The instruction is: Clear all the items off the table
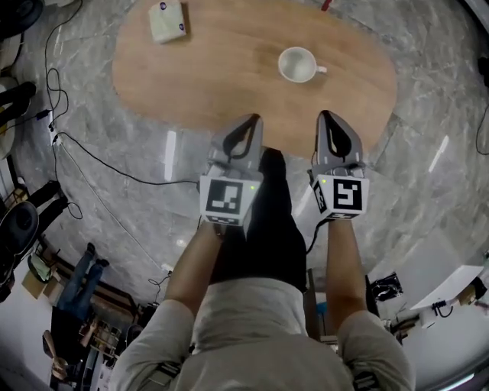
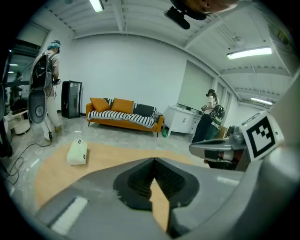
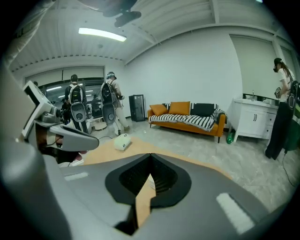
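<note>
Two things are left on the oval wooden worktop (image 1: 229,69), and each lies off a different hand.

The mug (image 1: 298,65) stands upright in the right half, well apart from both tools. It is straight ahead and a little to the left of the right hand-held gripper (image 1: 325,116), and further to the right of the left hand-held gripper (image 1: 253,121). The right hand is therefore the nearer one. The mug's mouth faces up and its small handle points right, towards the side the right hand would come in from, so I judge the rim or the handle to be the likely place to take it.

The packet (image 1: 168,21) lies flat at the far left edge, well apart from the mug. It is far ahead and to the left of the left hand-held gripper, which is the nearer tool for it. In the left gripper view the packet (image 2: 78,153) seems to run near to far along its length.

Both tools hover over the near edge of the worktop, side by side and angled down. Each is clenched with its tips pressed together and nothing between them: the left (image 2: 153,161) in its own view, the right (image 3: 150,157) in its own.

The mug is plain white, glossy and looks empty. The packet is pale cream, soft-cornered and pillowy, with a small dark mark on top.
</note>
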A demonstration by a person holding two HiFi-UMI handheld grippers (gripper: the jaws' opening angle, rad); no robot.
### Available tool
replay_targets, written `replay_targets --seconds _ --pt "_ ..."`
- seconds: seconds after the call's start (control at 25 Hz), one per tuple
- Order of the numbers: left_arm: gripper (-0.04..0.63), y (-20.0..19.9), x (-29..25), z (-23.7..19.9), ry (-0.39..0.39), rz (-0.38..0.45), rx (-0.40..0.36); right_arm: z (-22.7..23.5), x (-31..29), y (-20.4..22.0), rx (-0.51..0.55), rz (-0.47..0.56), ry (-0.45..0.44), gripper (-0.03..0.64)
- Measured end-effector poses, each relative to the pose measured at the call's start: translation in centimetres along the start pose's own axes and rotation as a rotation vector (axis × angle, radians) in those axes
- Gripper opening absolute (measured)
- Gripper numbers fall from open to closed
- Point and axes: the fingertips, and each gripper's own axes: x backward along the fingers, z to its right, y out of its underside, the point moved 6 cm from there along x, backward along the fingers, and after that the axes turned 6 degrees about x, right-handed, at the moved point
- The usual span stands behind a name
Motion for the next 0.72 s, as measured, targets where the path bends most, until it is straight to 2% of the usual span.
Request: replay_targets --seconds 0.24,0.48,0.52,0.56,0.6,0.72 --pt "0.021 3.8 -3.7 -0.5 -0.021 -0.073 0.038 3.2 -3.6 3.6 0.112 -0.076 -0.043 0.006" --pt "0.021 6.4 -6.9 -1.0 -0.028 -0.126 0.046 5.6 -7.7 6.9 0.284 -0.166 -0.139 0.008" --pt "0.021 6.6 -7.2 -1.2 -0.027 -0.132 0.048 5.9 -8.5 7.5 0.321 -0.186 -0.161 0.026" --pt "0.021 6.8 -7.5 -1.4 -0.025 -0.138 0.051 6.1 -9.3 8.0 0.358 -0.206 -0.186 0.136" --pt "0.021 7.1 -7.8 -1.6 -0.024 -0.143 0.054 6.4 -10.1 8.4 0.394 -0.225 -0.21 0.156" --pt "0.021 7.6 -8.3 -1.9 -0.022 -0.156 0.061 7.2 -11.9 9.6 0.514 -0.275 -0.276 0.156"
